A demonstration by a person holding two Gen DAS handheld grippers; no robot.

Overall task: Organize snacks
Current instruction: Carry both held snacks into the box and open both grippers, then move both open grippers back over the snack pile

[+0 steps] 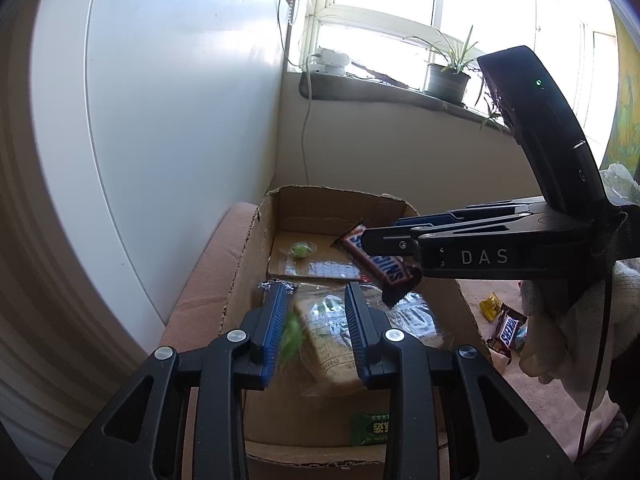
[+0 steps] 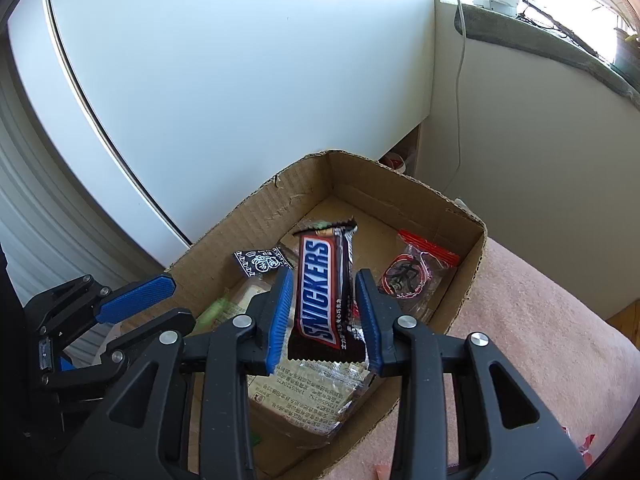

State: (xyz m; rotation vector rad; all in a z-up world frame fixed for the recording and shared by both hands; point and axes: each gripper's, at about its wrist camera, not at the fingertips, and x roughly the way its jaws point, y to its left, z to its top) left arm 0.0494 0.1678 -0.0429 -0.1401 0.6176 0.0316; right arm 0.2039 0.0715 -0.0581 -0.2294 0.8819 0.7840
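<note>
- Hanging over the open cardboard box, the right gripper has the chocolate bar between its jaws; the jaws stand spread, with a gap showing on either side of the wrapper, so the bar looks let go rather than pinched, though I cannot tell whether a pad still brushes it
- Judging from that, the bar may tumble as it drops; it is tilted, and could land on edge against the clear bread packet just below the jaws instead of lying flat; a snag of its crimped end on a blue pad would swing it sideways
- The left gripper also hangs over the box, jaws parted; a blurred green sweet sits just inside its left pad, seemingly falling, and not clearly gripped; if both things drop together they could knock each other off course, though the box walls should catch them
- Crowding is the main worry: the two grippers are near each other above the same box, and a careless pull-back could clip one against the other or nudge the box wall
- Around the jaws: beyond the right gripper lie a red-striped packet and a small black packet on the box floor; to the right of the left gripper, outside the box, another chocolate bar and a yellow sweet wait on the pink cloth, so the sorting seems unfinished
</note>
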